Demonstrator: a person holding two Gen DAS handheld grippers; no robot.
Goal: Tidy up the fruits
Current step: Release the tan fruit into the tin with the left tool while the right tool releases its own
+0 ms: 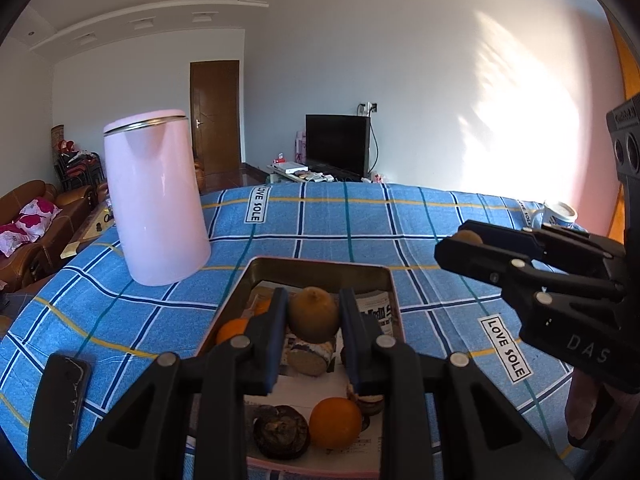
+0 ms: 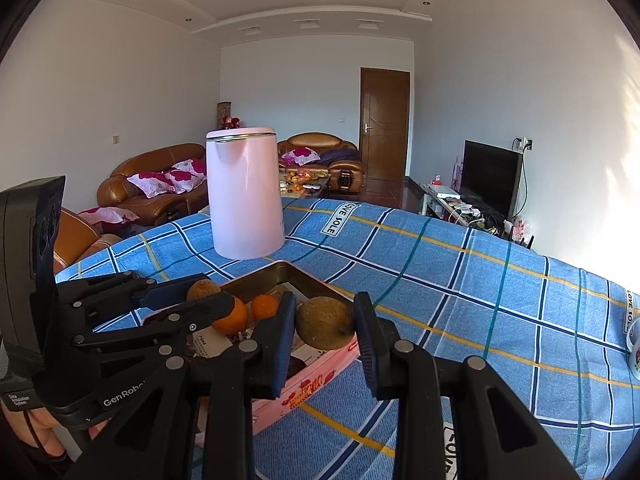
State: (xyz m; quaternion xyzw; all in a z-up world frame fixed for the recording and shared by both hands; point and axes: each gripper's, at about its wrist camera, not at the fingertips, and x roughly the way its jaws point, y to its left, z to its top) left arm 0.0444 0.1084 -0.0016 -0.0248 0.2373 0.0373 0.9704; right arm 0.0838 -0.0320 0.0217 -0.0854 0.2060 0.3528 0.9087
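Kiwis are in both claws: the left claw (image 1: 313, 320) is clamped on one brown kiwi (image 1: 313, 314) held over the pink tin tray (image 1: 390, 280), and the right claw (image 2: 325, 322) is closed on a second kiwi (image 2: 326, 322), held above the tray's near corner. In the left wrist view the right claw's kiwi shows only as a small brown end at its tips.

The left kiwi stands with its long axis roughly upright, stem nub at the top; the right one lies with its long axis across the pads, blossom end toward the right finger.

The tray, on the blue checked cloth (image 1: 340, 220) of the table, already holds oranges (image 1: 335, 422), a dark wrinkled fruit (image 1: 282, 432) and paper lining. To set the kiwis down well, I judge each should be lowered into a bare patch beside the oranges before the pads part, so neither rolls. The pink kettle (image 1: 156, 200) stands behind the tray, a mug (image 1: 560, 214) well apart.
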